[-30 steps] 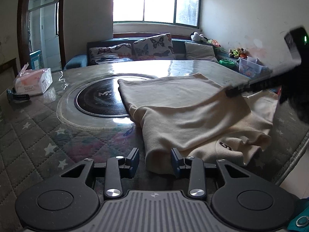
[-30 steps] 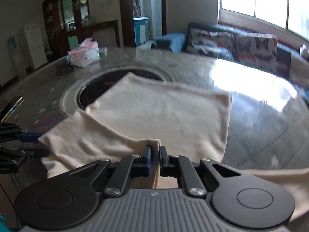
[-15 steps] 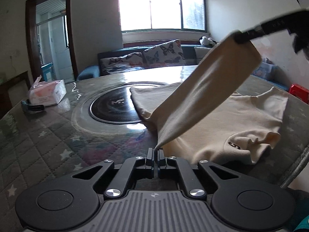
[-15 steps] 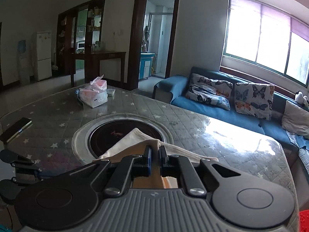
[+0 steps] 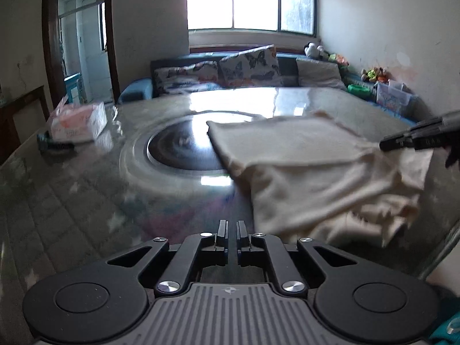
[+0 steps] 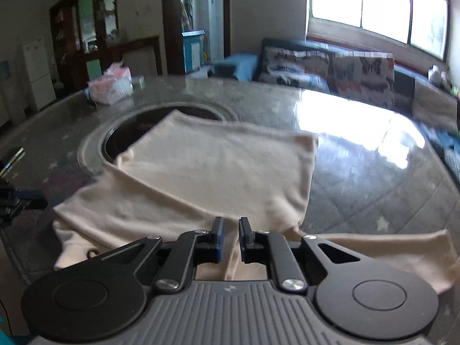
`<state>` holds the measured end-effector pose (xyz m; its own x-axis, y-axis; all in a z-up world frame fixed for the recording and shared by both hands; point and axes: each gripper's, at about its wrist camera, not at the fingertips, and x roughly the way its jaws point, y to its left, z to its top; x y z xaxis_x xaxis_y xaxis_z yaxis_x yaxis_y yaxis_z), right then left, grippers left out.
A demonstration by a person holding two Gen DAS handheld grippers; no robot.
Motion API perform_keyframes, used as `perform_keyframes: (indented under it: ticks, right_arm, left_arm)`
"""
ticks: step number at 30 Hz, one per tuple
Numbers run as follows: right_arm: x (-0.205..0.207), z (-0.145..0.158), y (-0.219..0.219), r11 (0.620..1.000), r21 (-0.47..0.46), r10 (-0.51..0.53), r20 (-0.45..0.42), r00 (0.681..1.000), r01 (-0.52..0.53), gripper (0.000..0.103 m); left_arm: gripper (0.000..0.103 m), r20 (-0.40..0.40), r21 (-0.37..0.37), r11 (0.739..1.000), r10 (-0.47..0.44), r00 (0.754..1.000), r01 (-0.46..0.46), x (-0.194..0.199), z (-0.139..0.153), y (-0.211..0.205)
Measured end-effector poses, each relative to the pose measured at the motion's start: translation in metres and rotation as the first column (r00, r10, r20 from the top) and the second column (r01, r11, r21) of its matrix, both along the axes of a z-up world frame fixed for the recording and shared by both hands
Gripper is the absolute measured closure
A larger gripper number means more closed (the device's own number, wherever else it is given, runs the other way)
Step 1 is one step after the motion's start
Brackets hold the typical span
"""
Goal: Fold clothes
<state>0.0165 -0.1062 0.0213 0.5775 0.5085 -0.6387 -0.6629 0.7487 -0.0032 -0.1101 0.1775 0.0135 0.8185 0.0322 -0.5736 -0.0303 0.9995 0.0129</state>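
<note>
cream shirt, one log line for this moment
cream shirt: folded, flat on table | left gripper: empty, narrow gap | right gripper: open over shirt

Cream garment (image 6: 212,172) lying on the glossy table (image 6: 359,155), partly folded, one flat layer doubled over the rest. Far corner overlapping the dark round inset (image 5: 178,149). Sleeve (image 6: 402,253) trailing toward the near edge; bunched, wrinkled fabric (image 5: 382,215) spilling at the table's rim.

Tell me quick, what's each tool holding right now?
Left tool: open a crack, holding nothing.
Right tool: cream garment lies between its fingers; gripped or not, cannot tell.
</note>
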Motion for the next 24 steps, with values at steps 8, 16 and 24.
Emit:
perform_keyframes:
  ticks: [8, 16, 24]
  right_arm:
    - [0.000, -0.008, 0.014, 0.998, 0.005, 0.068, -0.018, 0.997, -0.068, 0.092]
    - [0.013, -0.030, 0.012, 0.999, -0.001, 0.040, -0.073, 0.997, -0.040, 0.091]
    - [0.014, -0.021, 0.014, 0.998, 0.027, 0.054, -0.045, 0.998, -0.053, 0.087]
  left_arm:
    - [0.095, 0.014, -0.038, 0.989, -0.143, 0.990, 0.143, 0.059, 0.004, -0.036]
    - [0.096, -0.063, -0.034, 0.996, -0.085, 0.994, 0.083, 0.089, -0.022, -0.031]
    - [0.095, -0.036, -0.043, 0.996, -0.075, 0.997, 0.074, 0.090, -0.014, -0.030]
